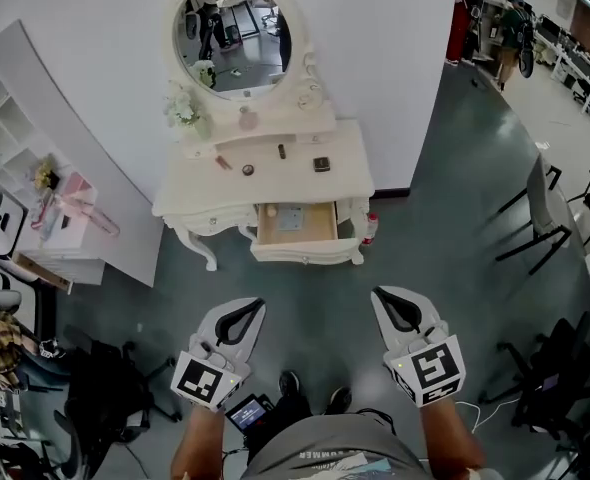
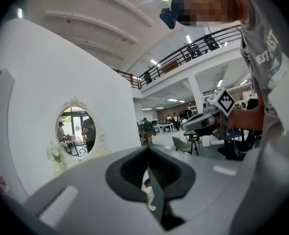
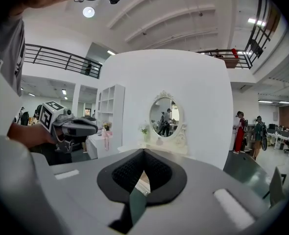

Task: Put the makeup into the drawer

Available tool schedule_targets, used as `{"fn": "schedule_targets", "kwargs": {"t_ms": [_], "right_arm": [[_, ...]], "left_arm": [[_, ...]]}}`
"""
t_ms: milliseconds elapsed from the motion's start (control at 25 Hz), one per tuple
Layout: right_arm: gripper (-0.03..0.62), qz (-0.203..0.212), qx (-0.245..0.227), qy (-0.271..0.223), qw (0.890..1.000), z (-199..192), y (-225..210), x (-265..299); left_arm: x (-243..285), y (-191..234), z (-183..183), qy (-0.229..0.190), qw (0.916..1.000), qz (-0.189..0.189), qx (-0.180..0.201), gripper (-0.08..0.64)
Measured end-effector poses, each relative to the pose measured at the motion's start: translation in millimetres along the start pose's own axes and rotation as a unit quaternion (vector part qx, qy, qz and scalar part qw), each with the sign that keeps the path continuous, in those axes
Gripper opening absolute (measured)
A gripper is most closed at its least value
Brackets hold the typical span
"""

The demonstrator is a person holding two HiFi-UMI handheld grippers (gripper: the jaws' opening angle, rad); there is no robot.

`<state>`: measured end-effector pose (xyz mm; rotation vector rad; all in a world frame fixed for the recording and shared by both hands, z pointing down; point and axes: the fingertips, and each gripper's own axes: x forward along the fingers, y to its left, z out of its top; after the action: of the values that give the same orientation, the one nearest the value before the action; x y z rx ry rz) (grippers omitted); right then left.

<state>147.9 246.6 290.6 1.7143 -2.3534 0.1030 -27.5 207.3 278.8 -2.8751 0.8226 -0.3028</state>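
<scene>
**Approach to the dressing surface, head view.** Your left tongs and right tongs are both closed and empty. They are held side by side above the floor, well short of the near edge of the surface. The makeup lies on top of the surface, beyond the open drawer. A dark square compact is at right, a small dark tube in the middle, and a round pot and a pinkish stick at left. None of these is in the drawer yet, though a pale object, too small to identify, lies inside it. The step in hand appears to be the reach, and no grasp has begun. To do it well, open the tongs before they arrive over the surface, not once they are among the items, since the pieces are small and probably easy to knock. Take one item per tongs: the compact suits the right side, the stick or pot the left. Bring each tip over the drawer front rather than against it, because a nudge could push the drawer shut. Close across the narrow dimension of each piece. The tube and stick look likely to roll, so lower them into the drawer rather than dropping them.
</scene>
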Motion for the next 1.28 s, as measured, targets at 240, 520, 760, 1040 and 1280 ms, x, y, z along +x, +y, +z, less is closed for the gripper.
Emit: {"fn": "schedule_targets", "kwargs": {"t_ms": [240, 520, 760, 1040, 1280], "right_arm": [[0.002, -0.019, 0.006, 0.004, 1.0, -3.1, -34.6, 27.4], [0.002, -0.06, 0.01, 0.019, 0.998, 4.9, -68.2, 77.5], [0.002, -0.089, 0.013, 0.019, 0.996, 25.1, -84.5, 143.0], [0.002, -0.102, 0.006, 0.014, 0.995, 48.1, -82.9, 207.1], [0.002, -0.091, -0.003, 0.024, 0.996, 52.5, -87.6, 242.6]], "left_arm": [[50.2, 23.3, 2.3, -0.016, 0.9994, -0.021, 0.02, 0.003], [114.0, 79.3, -0.2, -0.04, 0.9972, -0.06, 0.017, 0.003], [151.0, 139.4, 3.7, -0.041, 0.9953, -0.088, 0.005, 0.003], [169.2, 206.7, -6.3, -0.053, 0.9941, -0.094, 0.009, 0.003], [177.0, 237.9, -16.4, -0.054, 0.9952, -0.081, -0.005, 0.003]]}}
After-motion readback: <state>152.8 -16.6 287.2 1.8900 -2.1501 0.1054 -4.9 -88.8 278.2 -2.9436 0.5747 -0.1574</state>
